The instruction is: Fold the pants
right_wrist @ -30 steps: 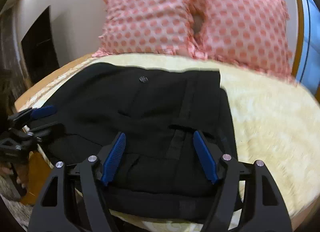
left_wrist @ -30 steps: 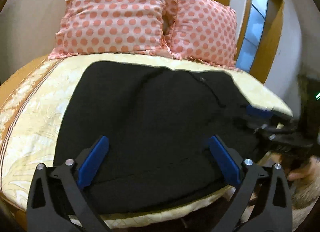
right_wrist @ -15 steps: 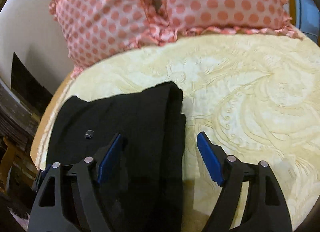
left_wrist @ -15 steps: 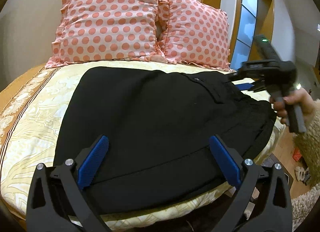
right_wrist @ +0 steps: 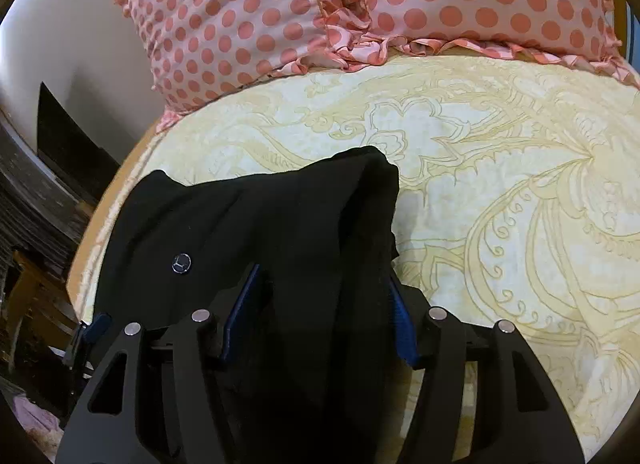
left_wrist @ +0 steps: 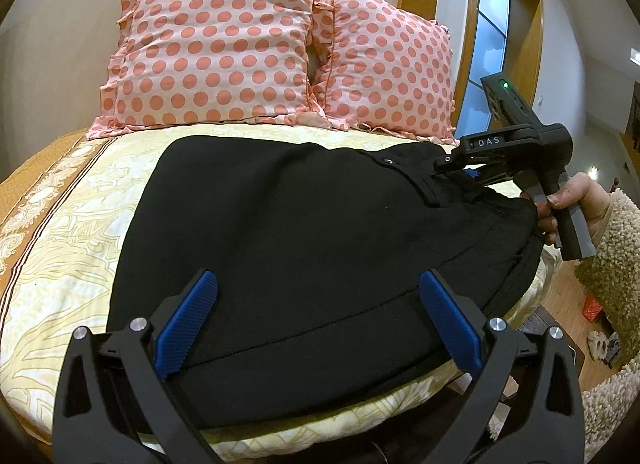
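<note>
Black pants (left_wrist: 312, 232) lie spread across the yellow patterned bed (left_wrist: 72, 248). My left gripper (left_wrist: 316, 324) is open and hovers over the near hem edge, holding nothing. My right gripper (right_wrist: 316, 316) has its blue pads closing on a bunched fold of the pants' waist end (right_wrist: 320, 224), next to a metal button (right_wrist: 181, 263). In the left wrist view the right gripper (left_wrist: 472, 168) sits at the far right corner of the pants, held by a hand.
Two pink polka-dot pillows (left_wrist: 216, 52) stand at the head of the bed. Bare bedspread (right_wrist: 500, 184) lies right of the pants. A wooden door frame (left_wrist: 464, 24) and floor clutter (left_wrist: 596, 328) are off the bed's right edge.
My right gripper moved up to the far corner of the pants and its fingers narrowed onto the fabric fold. My left gripper stayed open over the near edge.
</note>
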Tool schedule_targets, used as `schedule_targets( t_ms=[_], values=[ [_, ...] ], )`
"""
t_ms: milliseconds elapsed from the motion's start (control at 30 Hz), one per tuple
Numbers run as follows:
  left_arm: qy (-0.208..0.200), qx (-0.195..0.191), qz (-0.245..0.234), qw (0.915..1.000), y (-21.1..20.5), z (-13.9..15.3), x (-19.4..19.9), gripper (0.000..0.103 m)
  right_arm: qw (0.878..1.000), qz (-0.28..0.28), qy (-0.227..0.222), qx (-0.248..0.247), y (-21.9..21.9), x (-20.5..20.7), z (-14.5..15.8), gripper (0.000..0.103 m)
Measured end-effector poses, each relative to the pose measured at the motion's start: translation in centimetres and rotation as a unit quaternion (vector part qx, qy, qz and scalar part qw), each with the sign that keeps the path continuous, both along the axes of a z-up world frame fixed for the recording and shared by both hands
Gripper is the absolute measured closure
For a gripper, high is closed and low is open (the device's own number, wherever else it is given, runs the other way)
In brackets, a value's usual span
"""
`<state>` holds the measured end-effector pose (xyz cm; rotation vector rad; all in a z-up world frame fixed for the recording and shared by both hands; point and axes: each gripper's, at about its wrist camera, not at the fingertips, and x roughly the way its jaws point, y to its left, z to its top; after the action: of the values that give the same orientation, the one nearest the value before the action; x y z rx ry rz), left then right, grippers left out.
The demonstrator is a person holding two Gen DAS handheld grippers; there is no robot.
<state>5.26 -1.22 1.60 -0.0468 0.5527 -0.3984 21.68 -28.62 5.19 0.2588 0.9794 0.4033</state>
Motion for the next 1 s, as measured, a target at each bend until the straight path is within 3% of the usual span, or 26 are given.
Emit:
schedule_targets(
  t_ms=[67, 133, 367, 467, 600, 700, 800, 900, 1000],
  values=[
    [0.0, 0.0, 0.001, 1.0, -0.1, 0.0, 0.0, 0.002, 1.0, 0.016, -0.019, -0.009, 0.7, -0.1, 0.3, 0.067],
    [0.0, 0.0, 0.0, 1.0, -0.1, 0.0, 0.0, 0.002, 0.998, 0.028, -0.05, -0.031, 1.5, -1.0, 1.1, 0.076],
    [0.016, -0.011, 0.0, 0.9998, 0.2, 0.5, 0.3, 0.002, 0.976, 0.088, -0.171, -0.099, 5.1, -5.2, 4.0, 0.08],
    [0.035, -0.054, 0.008, 0.9979, 2.0, 2.1, 1.1, 0.002, 0.965, 0.123, -0.203, -0.114, 6.4, -6.9, 4.4, 0.08],
    [0.037, -0.106, 0.042, 0.9928, 6.0, 4.9, 3.3, 0.002, 0.963, 0.124, -0.201, -0.127, 6.7, -7.0, 4.1, 0.08],
    [0.079, -0.132, 0.059, 0.9863, 8.7, 6.0, 7.1, 0.006, 0.97, 0.114, -0.19, -0.105, 5.9, -6.3, 3.9, 0.08],
    [0.15, -0.136, 0.063, 0.9773, 9.8, 5.7, 12.0, 0.014, 0.971, 0.112, -0.187, -0.098, 5.6, -6.2, 3.8, 0.08],
    [0.188, -0.113, 0.057, 0.974, 9.5, 4.8, 14.9, 0.018, 0.972, 0.109, -0.185, -0.095, 5.6, -6.2, 3.7, 0.08],
    [0.235, -0.104, 0.051, 0.9649, 9.2, 3.4, 17.0, 0.027, 0.973, 0.105, -0.183, -0.089, 5.2, -6.1, 3.6, 0.08]
  ],
)
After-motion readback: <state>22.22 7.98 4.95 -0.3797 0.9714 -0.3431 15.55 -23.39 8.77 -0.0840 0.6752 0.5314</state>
